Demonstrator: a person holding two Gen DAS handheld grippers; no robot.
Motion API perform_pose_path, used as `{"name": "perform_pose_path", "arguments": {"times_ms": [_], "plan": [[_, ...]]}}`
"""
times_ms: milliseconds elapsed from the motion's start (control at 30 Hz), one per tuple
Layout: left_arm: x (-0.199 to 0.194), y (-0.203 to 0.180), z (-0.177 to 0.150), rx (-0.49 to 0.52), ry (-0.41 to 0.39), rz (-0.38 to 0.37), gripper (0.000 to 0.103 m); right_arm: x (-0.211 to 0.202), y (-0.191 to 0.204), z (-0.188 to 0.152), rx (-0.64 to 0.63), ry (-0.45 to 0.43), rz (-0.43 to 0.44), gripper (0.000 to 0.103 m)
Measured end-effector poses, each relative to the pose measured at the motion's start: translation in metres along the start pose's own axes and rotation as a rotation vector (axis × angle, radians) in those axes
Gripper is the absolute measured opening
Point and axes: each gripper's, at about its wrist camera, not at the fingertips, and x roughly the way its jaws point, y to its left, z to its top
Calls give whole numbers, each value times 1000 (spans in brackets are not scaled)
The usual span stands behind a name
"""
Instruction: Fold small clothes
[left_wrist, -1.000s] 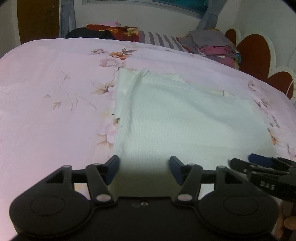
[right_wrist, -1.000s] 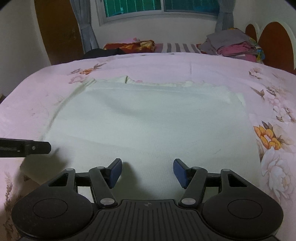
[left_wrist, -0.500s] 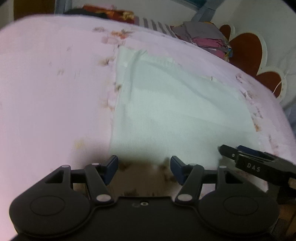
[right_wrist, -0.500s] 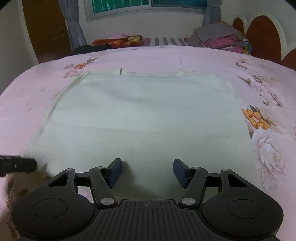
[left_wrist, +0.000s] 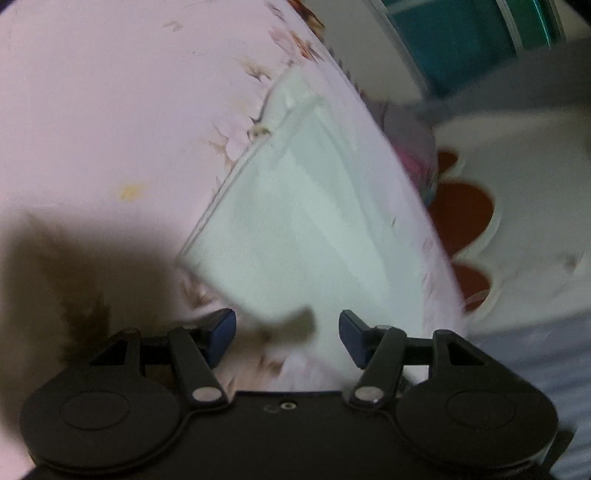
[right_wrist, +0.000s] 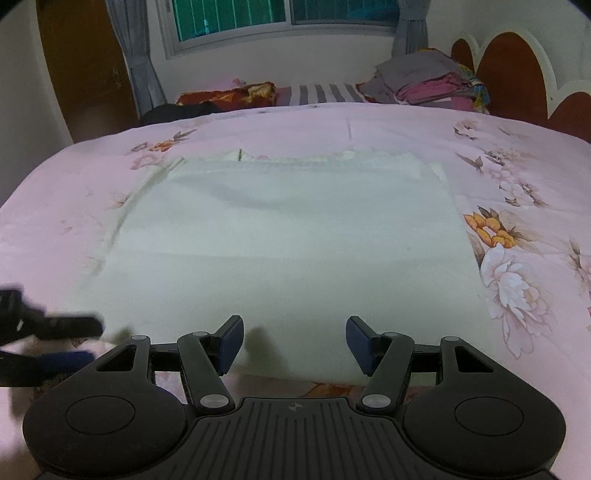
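Observation:
A pale white-green garment (right_wrist: 288, 240) lies flat on the pink floral bedsheet (right_wrist: 517, 177); it also shows in the blurred, tilted left wrist view (left_wrist: 306, 236). My right gripper (right_wrist: 294, 341) is open and empty, just over the garment's near hem. My left gripper (left_wrist: 287, 334) is open and empty at the garment's near left corner; it also shows in the right wrist view (right_wrist: 70, 341) at the left edge, jaws apart.
A pile of folded clothes (right_wrist: 428, 81) sits at the far right of the bed by the brown-and-white headboard (right_wrist: 517, 62). A red floral pillow (right_wrist: 229, 94) and a dark cloth lie at the back below the window (right_wrist: 288, 14).
The left gripper has swung and tilted sharply toward the garment's near left corner; its view is blurred. The right gripper has pulled back slightly toward the near hem. Both stay open.

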Motion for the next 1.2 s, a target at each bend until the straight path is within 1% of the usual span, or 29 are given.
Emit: {"name": "perform_pose_path", "arguments": {"times_ms": [67, 133, 200, 233, 267, 300, 333, 367, 433, 467, 500, 533, 567, 700, 767, 867, 1000, 1067, 1100, 1200], "plan": [[10, 3, 5, -50, -34, -35, 60, 1, 1, 2, 9, -6, 2, 61], [18, 2, 9, -67, -69, -56, 60, 4, 1, 7, 27, -6, 8, 61], [25, -1, 15, -71, -100, -68, 56, 8, 0, 14, 41, -14, 11, 61], [29, -2, 17, -69, -113, -66, 48, 11, 1, 18, 41, -19, 8, 61], [32, -2, 18, -67, -123, -61, 37, 13, 2, 23, 39, -27, 5, 61], [34, 0, 21, -70, -131, -53, 31, 17, 2, 26, 35, -31, 5, 61], [37, 2, 22, -78, -137, -43, 21, 21, 3, 31, 31, -34, 5, 61], [39, 5, 24, -91, -141, -36, 15, 26, 3, 35, 33, -38, 8, 61], [38, 8, 25, -105, -145, -41, 13, 37, 1, 43, 46, -38, 14, 61], [38, 7, 25, -95, -150, -35, 12, 42, 0, 47, 50, -39, 14, 60], [35, 6, 23, -85, -156, -30, 12, 45, 0, 50, 48, -49, 13, 39], [35, 5, 22, -79, -161, -27, 10, 49, 1, 54, 37, -50, 11, 28], [34, 5, 20, -76, -166, -21, 9, 55, 1, 57, 28, -41, 3, 19], [26, 2, 12, -48, -194, 5, 8, 69, -3, 61, 18, -34, 18, 19], [23, -3, 9, -31, -214, 23, 8, 84, -6, 56, 1, 23, 30, 19], [19, -11, 6, -14, -245, 51, 7, 86, -8, 51, -35, 9, 46, 19], [16, -20, 0, 14, -276, 86, 7, 86, -13, 51, -15, 16, 77, 19], [13, -24, -2, 11, -294, 92, 7, 87, -7, 50, -86, 13, 68, 19], [11, -28, -4, 23, -306, 99, 7, 87, -7, 52, -97, 21, 69, 19], [7, -49, -9, 107, -342, 140, 7, 84, -16, 55, -62, 28, 110, 19]]}}
